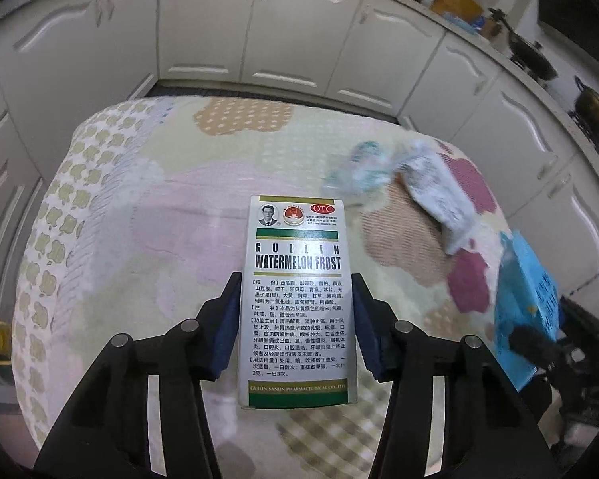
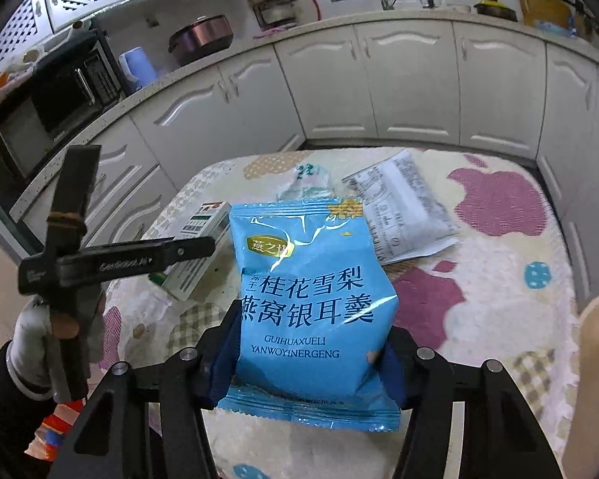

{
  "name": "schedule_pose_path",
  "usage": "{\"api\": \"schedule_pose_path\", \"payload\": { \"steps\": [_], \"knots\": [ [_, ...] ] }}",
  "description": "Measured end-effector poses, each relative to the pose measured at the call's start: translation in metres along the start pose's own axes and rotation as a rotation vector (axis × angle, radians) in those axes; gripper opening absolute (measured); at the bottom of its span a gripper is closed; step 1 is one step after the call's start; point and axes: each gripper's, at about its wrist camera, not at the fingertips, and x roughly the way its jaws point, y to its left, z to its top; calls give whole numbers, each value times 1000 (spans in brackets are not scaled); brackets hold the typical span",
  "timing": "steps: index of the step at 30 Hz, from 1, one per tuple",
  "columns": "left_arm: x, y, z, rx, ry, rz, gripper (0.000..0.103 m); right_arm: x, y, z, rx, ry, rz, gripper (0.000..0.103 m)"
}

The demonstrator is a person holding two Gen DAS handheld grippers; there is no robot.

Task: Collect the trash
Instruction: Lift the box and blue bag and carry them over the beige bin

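Observation:
My left gripper [image 1: 295, 311] is shut on a white and green medicine box [image 1: 295, 279] marked Watermelon Frost, held above the patterned table cloth [image 1: 159, 219]. My right gripper [image 2: 311, 343] is shut on a blue snack packet [image 2: 311, 295], also held above the table. The blue packet shows at the right edge of the left wrist view [image 1: 527, 299]. The box and the left gripper show at the left of the right wrist view [image 2: 199, 247]. A grey-white wrapper [image 2: 399, 207] and a crumpled clear wrapper [image 2: 307, 183] lie on the far part of the table.
White kitchen cabinets [image 2: 399, 88] curve around the table. The counter holds a microwave [image 2: 56, 99], a pot [image 2: 203, 36] and pans [image 1: 531, 56]. A gloved hand [image 2: 32, 343] holds the left gripper's handle.

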Motion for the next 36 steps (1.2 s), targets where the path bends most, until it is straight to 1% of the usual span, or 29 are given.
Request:
{"api": "schedule_pose_path", "payload": {
  "steps": [6,15,23,31,36],
  "knots": [
    [-13,-44,-9,91,-27,-31,49,-28,-16,-7,19,-37,-60,58],
    [-11,-102,-13,188,-34,-81,49,-62,-48,-23,78,-67,-123,58],
    [-6,-147,-18,260,-22,-121,49,-86,-76,-37,134,-95,-169,58],
    [7,-190,-18,312,2,-175,49,-112,-118,-55,224,-117,-233,58],
    [18,-225,-19,350,16,-218,49,-128,-147,-70,287,-121,-286,58]
  ]
}}
